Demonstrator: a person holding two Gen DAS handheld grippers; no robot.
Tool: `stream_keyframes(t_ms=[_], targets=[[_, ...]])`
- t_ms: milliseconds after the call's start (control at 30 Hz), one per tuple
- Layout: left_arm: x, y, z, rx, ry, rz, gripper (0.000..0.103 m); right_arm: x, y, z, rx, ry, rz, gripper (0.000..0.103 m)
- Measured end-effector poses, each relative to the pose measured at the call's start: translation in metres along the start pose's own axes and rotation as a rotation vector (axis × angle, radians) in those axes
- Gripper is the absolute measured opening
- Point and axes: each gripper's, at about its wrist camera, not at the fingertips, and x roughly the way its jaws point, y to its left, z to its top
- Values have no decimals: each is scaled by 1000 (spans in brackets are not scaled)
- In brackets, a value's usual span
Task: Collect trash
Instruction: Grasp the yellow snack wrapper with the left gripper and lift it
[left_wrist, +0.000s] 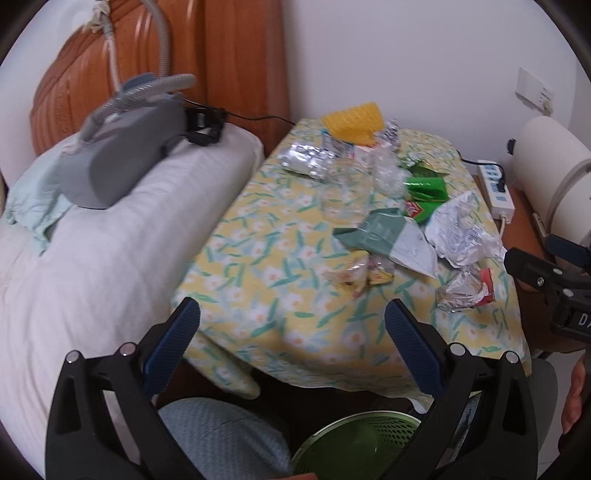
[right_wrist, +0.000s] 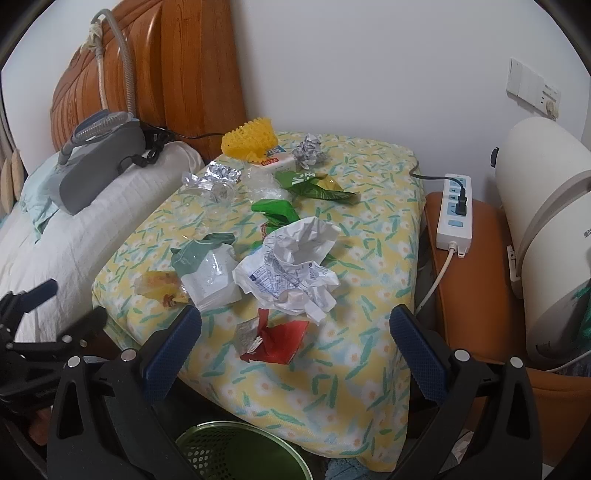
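Both the left gripper (left_wrist: 291, 321) and right gripper (right_wrist: 295, 328) hang open and empty at the lower frame, above the green perforated plastic bin (right_wrist: 236, 448); crumpled white paper wrapper (right_wrist: 291, 269) lies centre on the yellow floral cloth-covered table (right_wrist: 369, 332).

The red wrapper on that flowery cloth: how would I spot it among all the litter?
Start at the yellow flowered tablecloth beside the bed. Find the big crumpled white paper near the cloth's front, then look just in front of it, toward the green bin. The red wrapper lies there, torn open with silver foil showing; it is the litter piece nearest the front edge.
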Motion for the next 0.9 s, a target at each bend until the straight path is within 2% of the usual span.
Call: stream_keyframes(t_ms=[200,333,433,700,900], targets=[[34,-19,3,48,-2,-81,96,6,-10,1,26,11,10,101],[53,-28,7,100,-8,-109,94,8,-14,2,32,15,9,101],[63,-33,9,133,-7,-115,87,10,-18,3,40,18,12,101],[80,-36,8,151,31,-170,52,13,-22,4,59,25,15,101],[73,-33,4,130,16,-200,44,15,-21,3,60,32,25,101]])
